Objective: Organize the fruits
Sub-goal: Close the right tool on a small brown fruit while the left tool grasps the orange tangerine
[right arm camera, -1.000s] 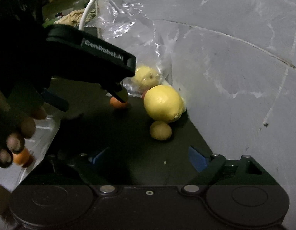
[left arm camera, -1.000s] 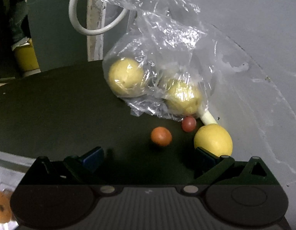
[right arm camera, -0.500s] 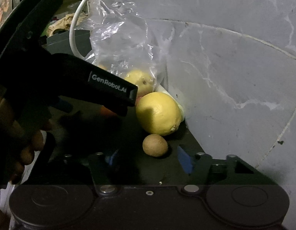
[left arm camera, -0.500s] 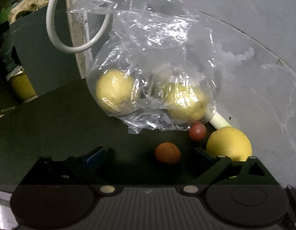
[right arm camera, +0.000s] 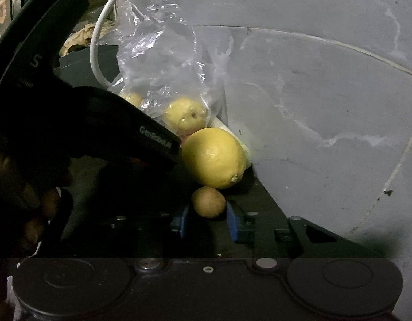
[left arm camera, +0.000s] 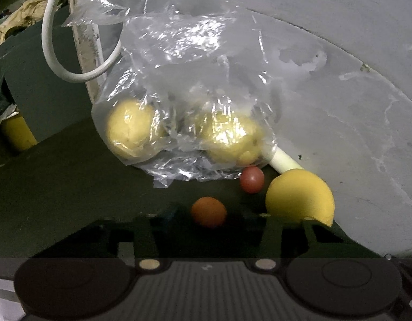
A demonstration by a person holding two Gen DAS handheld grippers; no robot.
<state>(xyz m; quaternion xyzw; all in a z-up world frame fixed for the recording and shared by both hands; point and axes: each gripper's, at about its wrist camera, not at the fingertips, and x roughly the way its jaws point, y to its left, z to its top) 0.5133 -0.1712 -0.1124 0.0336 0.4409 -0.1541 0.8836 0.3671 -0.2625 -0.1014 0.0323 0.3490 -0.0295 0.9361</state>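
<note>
A small orange fruit (left arm camera: 208, 211) lies on the dark tabletop (left arm camera: 59, 187) between the fingers of my left gripper (left arm camera: 210, 214). The fingers stand close on either side, but they are too dark to show contact. A small red fruit (left arm camera: 251, 179) and a lemon (left arm camera: 299, 195) lie just beyond, to the right. In the right wrist view a small brown fruit (right arm camera: 208, 203) sits between the blue pads (right arm camera: 232, 224) of my right gripper (right arm camera: 208, 222), which is shut on it. The lemon (right arm camera: 214, 157) lies right behind. A clear plastic bag (left arm camera: 184, 80) holds two yellow fruits (left arm camera: 131, 131).
A grey wall (left arm camera: 339, 80) bounds the tabletop on the right. A white cable (left arm camera: 53, 61) loops at the back left, and a white tube (left arm camera: 283, 161) pokes out under the bag. A person's hand (right arm camera: 32, 214) and the left gripper's housing (right arm camera: 112, 123) fill the right view's left side.
Both grippers moved forward and their fingers narrowed. The left closed in around the orange fruit. The right closed onto the brown fruit.
</note>
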